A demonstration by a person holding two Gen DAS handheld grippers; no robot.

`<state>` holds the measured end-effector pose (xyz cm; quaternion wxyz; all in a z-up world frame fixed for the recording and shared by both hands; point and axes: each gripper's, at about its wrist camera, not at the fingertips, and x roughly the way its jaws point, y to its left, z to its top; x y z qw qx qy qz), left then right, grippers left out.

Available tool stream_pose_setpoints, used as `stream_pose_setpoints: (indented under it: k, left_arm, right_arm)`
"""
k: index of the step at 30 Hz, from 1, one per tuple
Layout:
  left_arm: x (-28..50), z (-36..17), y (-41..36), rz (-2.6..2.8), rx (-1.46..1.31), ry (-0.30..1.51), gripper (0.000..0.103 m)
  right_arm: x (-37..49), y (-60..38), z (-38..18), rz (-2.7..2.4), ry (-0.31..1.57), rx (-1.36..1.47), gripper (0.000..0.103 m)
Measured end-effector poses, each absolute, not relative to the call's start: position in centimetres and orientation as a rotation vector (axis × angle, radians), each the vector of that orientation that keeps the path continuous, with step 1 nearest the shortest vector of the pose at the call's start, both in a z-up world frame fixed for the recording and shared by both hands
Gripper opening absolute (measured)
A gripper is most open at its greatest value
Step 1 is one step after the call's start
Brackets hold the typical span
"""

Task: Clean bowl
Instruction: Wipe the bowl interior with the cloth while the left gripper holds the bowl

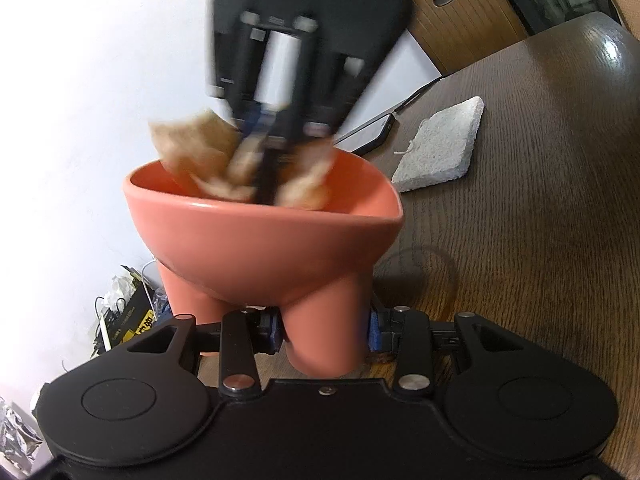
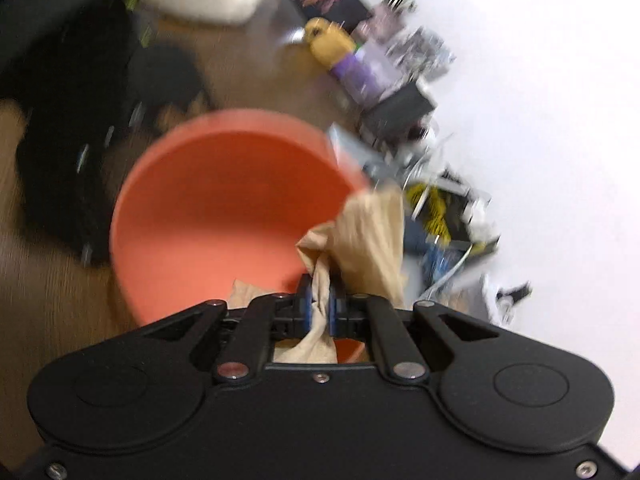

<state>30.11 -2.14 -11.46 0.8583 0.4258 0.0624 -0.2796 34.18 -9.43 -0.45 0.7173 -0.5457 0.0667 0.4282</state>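
My left tongs [image 1: 325, 330] are clamping one leg of the bowl [image 1: 264, 236], holding it above the worktop [image 1: 540, 220]. My right tongs [image 2: 319, 310] are pinching a cloth [image 2: 368, 236], closed tight, inside the bowl against its wall.

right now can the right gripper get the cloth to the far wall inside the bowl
Probably yes. The right gripper, shut on the cloth, is already over the bowl, whose inside looks bare, and the left gripper grips a leg underneath.

Cluttered home: wooden table [image 1: 540, 200], phone [image 1: 368, 136].
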Motion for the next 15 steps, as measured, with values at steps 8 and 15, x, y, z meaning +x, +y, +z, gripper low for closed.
stream_pose_setpoints:
  k: [8, 15]
  left_arm:
    - [29.6, -11.4, -2.1, -0.582, 0.903, 0.118, 0.037]
    - [29.8, -11.1, -1.8, -0.586, 0.898, 0.125, 0.037]
  right_arm:
    - [31.8, -7.3, -2.2, 1.077, 0.181, -1.189, 0.008]
    - [32.5, -6.0, 0.2, 1.026, 0.078, -1.190, 0.008]
